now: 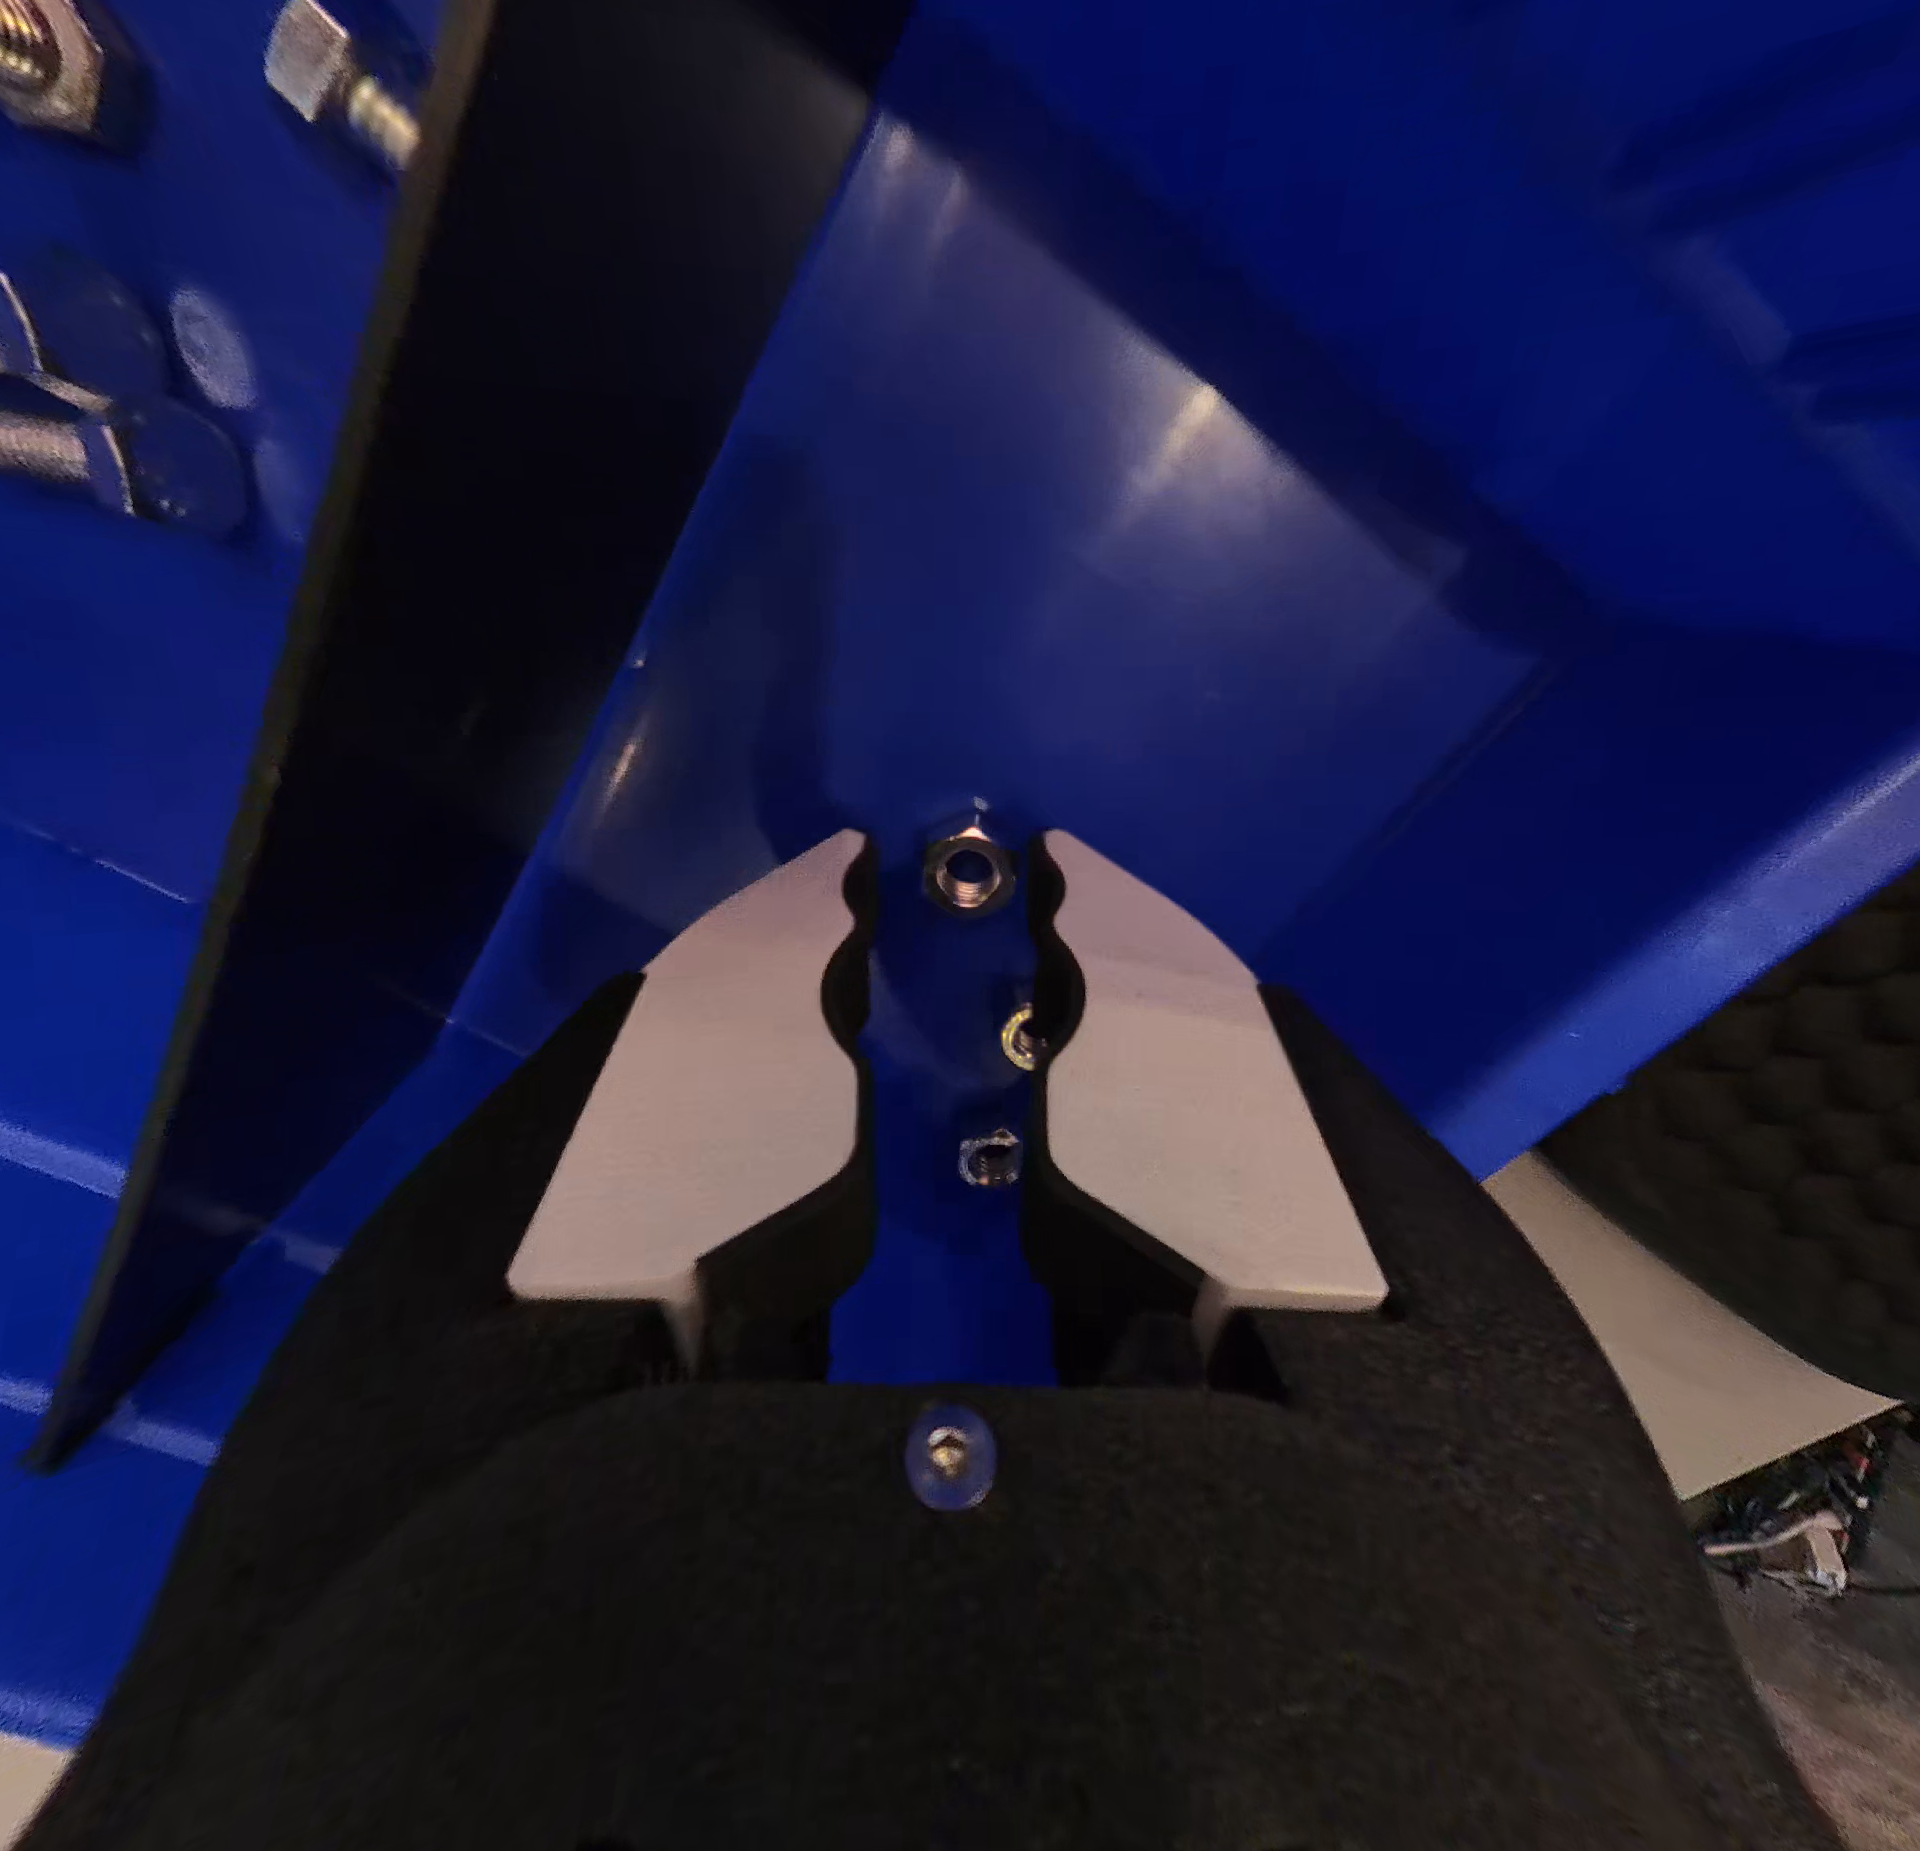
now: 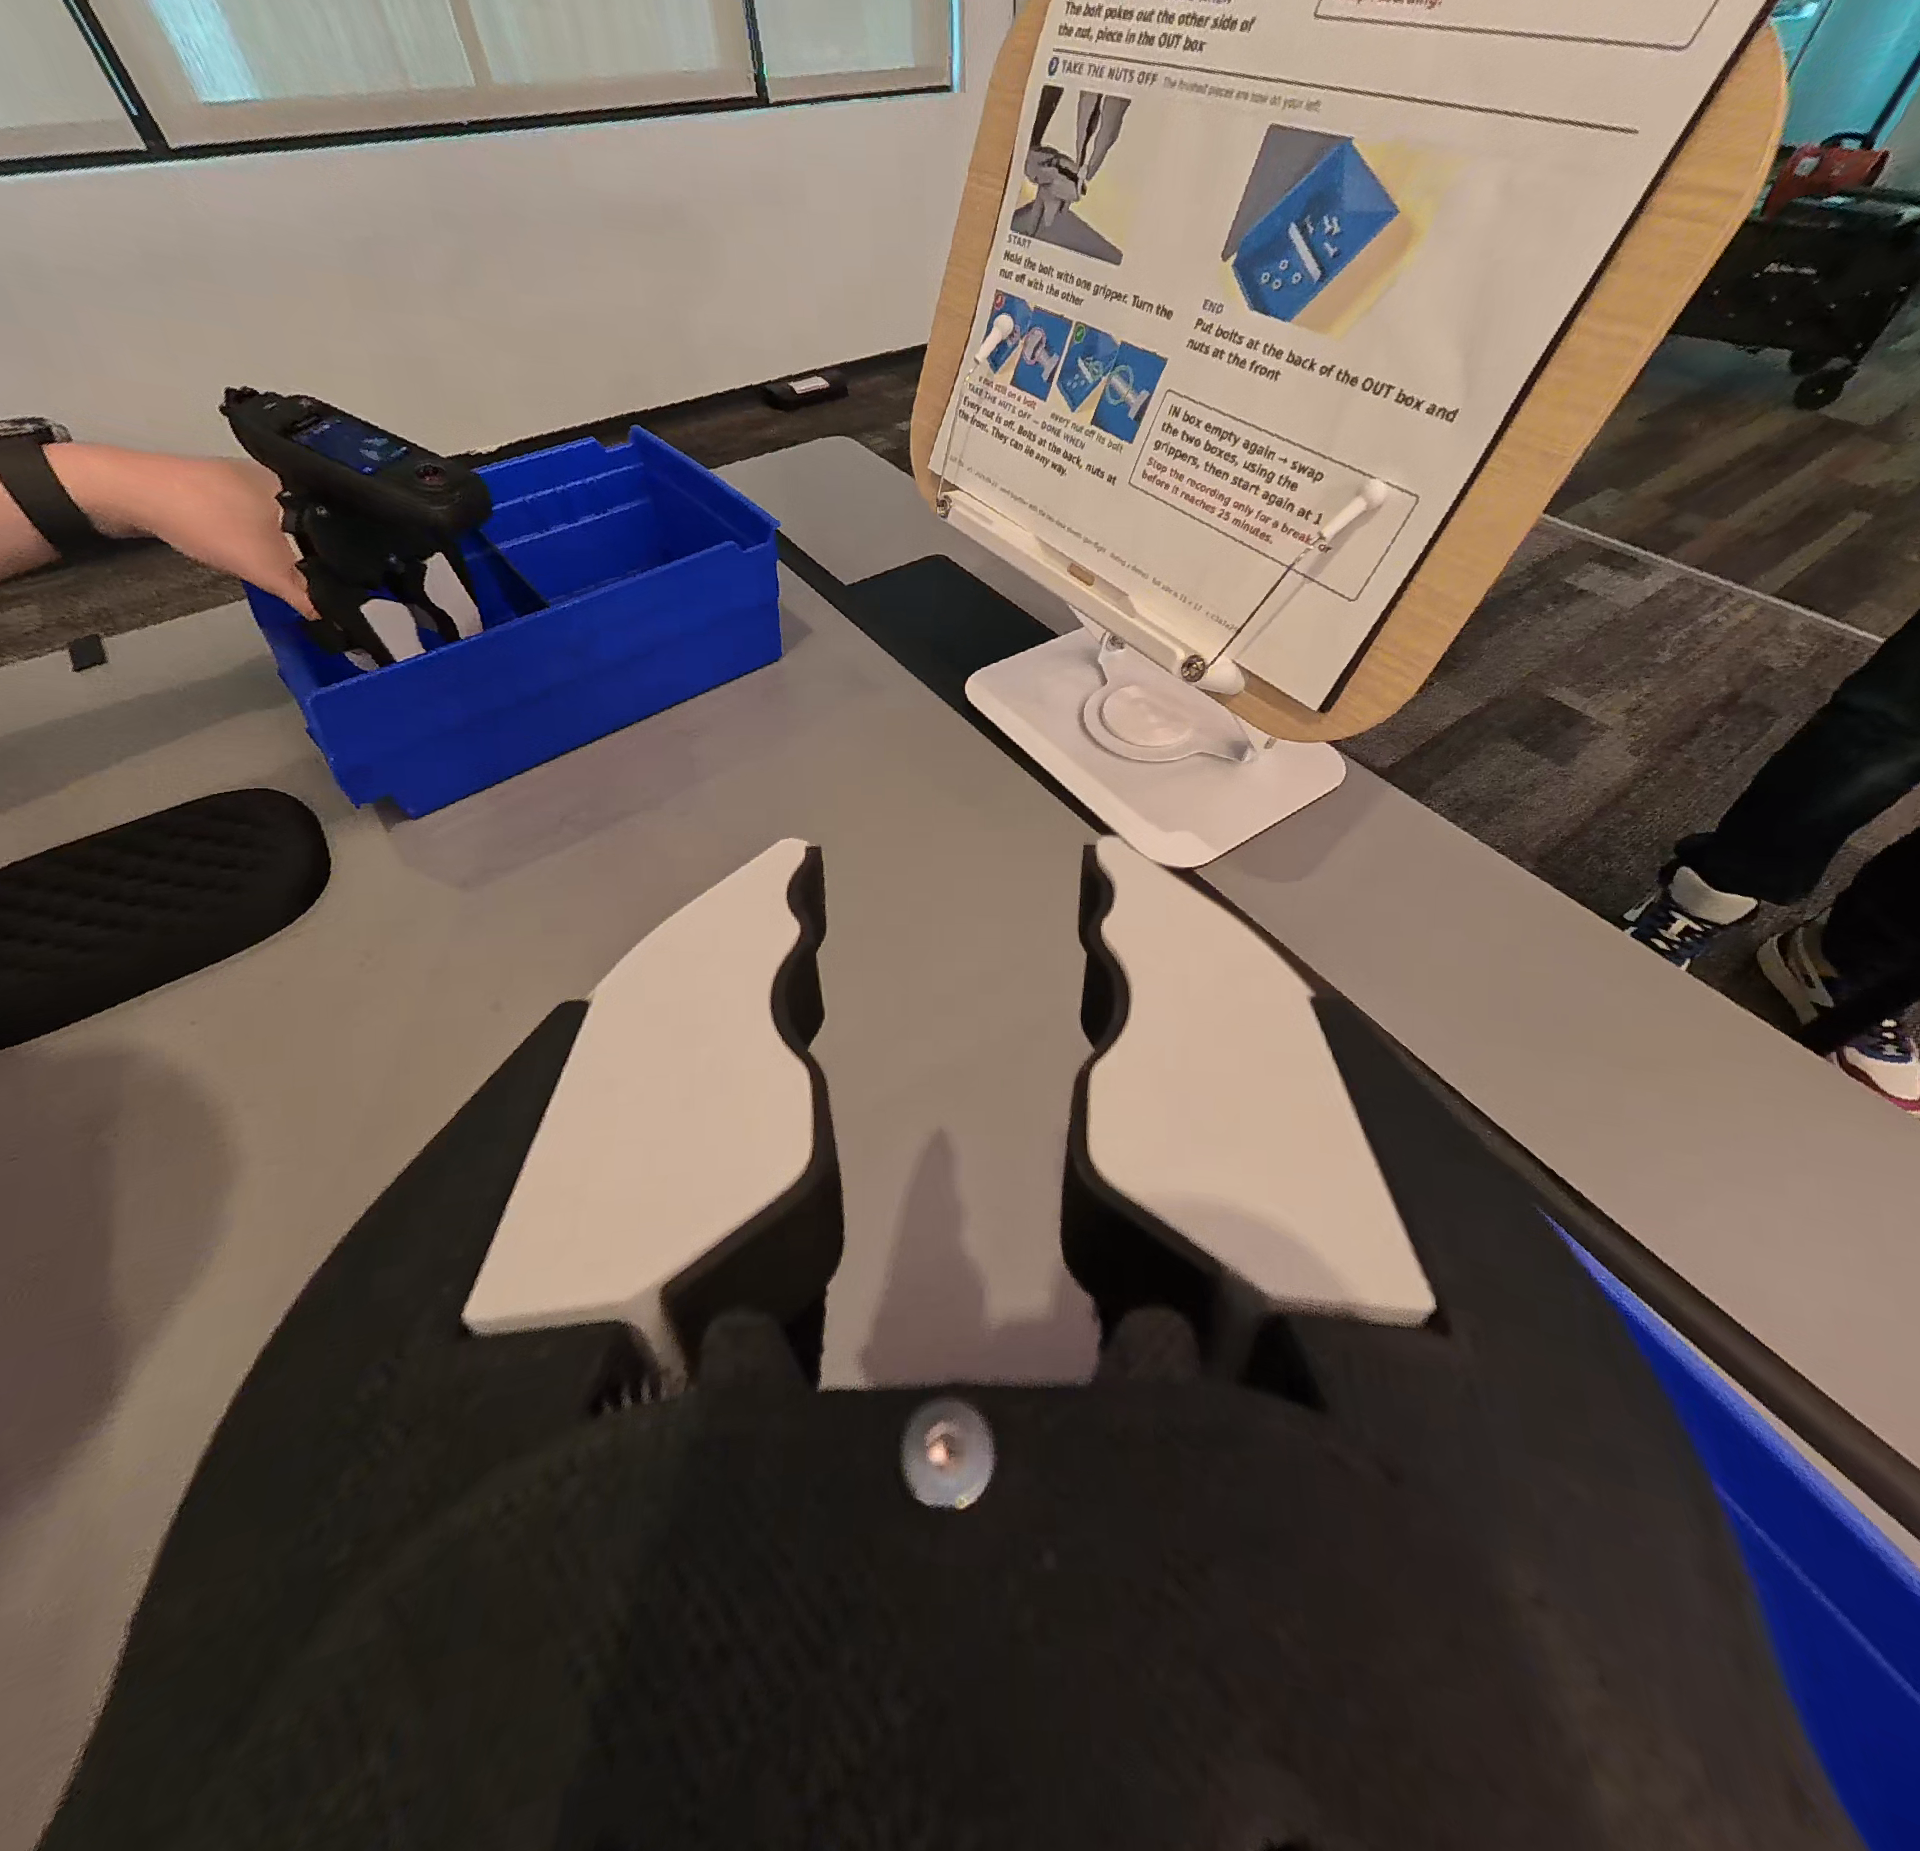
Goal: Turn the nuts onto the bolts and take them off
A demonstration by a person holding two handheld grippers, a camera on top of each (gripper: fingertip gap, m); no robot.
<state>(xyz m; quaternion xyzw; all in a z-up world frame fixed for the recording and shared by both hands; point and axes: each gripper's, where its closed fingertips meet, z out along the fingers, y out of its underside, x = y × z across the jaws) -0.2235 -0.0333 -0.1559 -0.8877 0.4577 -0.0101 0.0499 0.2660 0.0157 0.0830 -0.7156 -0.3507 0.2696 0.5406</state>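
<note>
Left wrist view: the left hand-held gripper (image 1: 956,871) is down inside the blue bin (image 1: 1195,513), its jaws parted, holding nothing. A small hex nut (image 1: 958,874) lies on the bin floor right between the fingertips, apparently touching neither. Two more nuts sit nearer the camera, one (image 1: 1023,1034) against the right finger, another (image 1: 989,1160) in the gap. Beyond a black divider (image 1: 499,451), at ten o'clock, lie bolts (image 1: 332,76) and a larger nut (image 1: 36,45).

Right wrist view: the right hand-held gripper (image 2: 951,892) hangs released over the bare grey surface (image 2: 935,1022). At ten o'clock the left hand-held gripper (image 2: 400,627) dips into the bin's (image 2: 561,700) near compartment. At one o'clock an instruction sheet (image 2: 1299,274) stands on a white stand (image 2: 1153,762). A black padded rest (image 2: 135,897) lies at nine o'clock.
</note>
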